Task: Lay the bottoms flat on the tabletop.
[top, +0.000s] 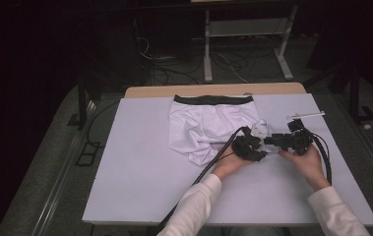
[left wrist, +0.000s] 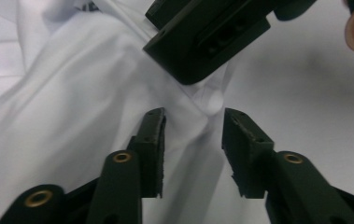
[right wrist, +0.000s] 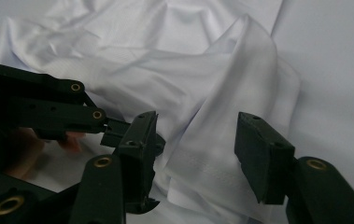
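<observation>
White boxer briefs (top: 206, 125) with dark waistband, flat on the pale counter (top: 139, 172).
Right leg hem bunched between left tongs (left wrist: 193, 140) and right tongs (right wrist: 195, 154), both spread open, gripping nothing; a white stick-like item (top: 306, 115) lying just beyond.

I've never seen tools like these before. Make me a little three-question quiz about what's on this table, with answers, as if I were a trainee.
1. True or false: the white boxer shorts lie with the dark waistband at the table's far edge.
2. Which part of the shorts do the left gripper and right gripper meet at? A) the waistband B) the bunched leg on the person's right C) the left leg
3. Fill in: both grippers' jaws are ____, with white cloth between them.

Key: 1 true; 2 B; 3 open.
</observation>
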The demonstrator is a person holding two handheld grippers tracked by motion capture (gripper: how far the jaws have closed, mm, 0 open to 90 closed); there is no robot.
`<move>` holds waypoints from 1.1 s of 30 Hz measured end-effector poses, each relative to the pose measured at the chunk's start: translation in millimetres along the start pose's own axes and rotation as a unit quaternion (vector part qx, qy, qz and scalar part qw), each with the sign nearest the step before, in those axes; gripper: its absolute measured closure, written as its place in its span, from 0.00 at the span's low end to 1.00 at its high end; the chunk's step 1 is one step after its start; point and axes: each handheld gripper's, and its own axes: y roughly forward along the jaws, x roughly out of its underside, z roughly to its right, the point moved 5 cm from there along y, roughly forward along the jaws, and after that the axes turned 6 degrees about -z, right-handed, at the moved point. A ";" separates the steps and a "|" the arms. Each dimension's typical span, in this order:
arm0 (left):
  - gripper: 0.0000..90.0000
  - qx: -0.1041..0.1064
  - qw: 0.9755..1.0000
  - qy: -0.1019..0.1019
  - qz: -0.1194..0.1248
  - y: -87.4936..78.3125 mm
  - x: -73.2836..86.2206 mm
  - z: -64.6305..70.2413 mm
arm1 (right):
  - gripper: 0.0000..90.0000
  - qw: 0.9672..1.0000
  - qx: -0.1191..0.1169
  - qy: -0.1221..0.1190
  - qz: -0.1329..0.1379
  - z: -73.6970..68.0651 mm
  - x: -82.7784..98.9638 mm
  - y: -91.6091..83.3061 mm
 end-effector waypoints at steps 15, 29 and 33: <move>0.99 0.009 0.998 -0.054 0.006 -0.7 -4.5 -13.1 | 0.96 0.998 -0.035 0.055 0.022 17.7 -1.5 -18.4; 0.99 0.003 0.999 -0.030 0.021 -68.1 -17.4 -21.1 | 0.97 0.988 -0.062 0.103 0.097 41.6 -6.2 -62.7; 0.98 0.015 0.999 -0.038 0.019 -59.3 -16.1 -18.3 | 0.97 0.988 -0.052 0.108 0.099 51.0 -6.1 -61.7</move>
